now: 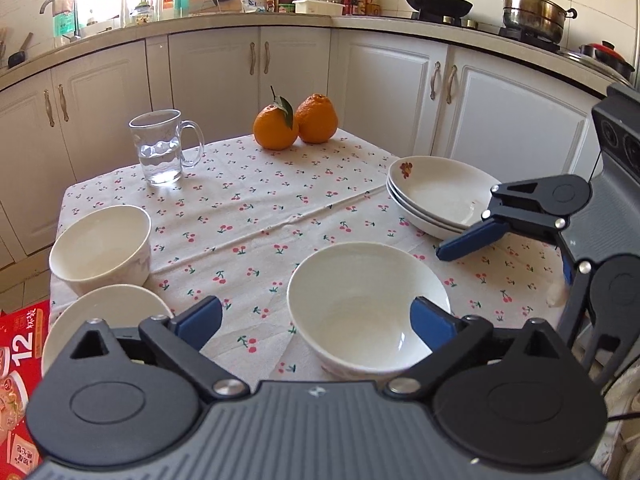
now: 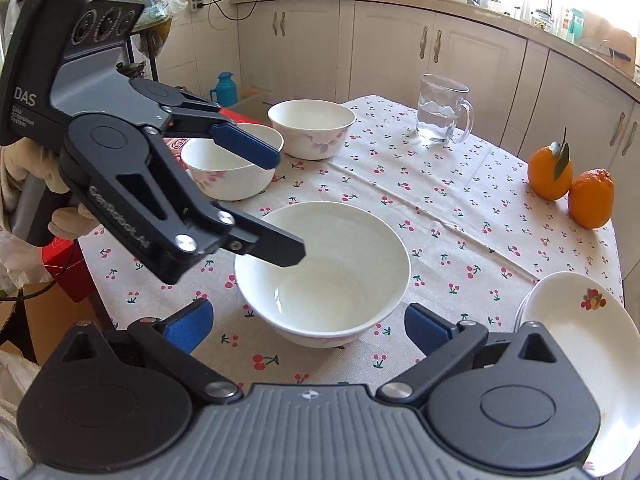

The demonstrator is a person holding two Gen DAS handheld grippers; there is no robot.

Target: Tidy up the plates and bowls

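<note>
The left tool [image 1: 316, 322] is spread wide, holding nothing; one blue pad sits just inside the near rim of the plain white ceramic bowl [image 1: 368, 304] at lower centre of the left wrist view. The right tool [image 2: 308, 326] is also spread and empty, its pads either side of that bowl [image 2: 324, 270]. Two more white bowls [image 2: 310, 128] with faint floral print stand in the upper left of the right wrist view. A stack of shallow white plates [image 1: 436, 196] rests at the right edge of the cherry-print cloth-covered surface [image 1: 280, 208]. A glass mug [image 1: 160, 148] and two oranges [image 1: 296, 122] stand farther back.
</note>
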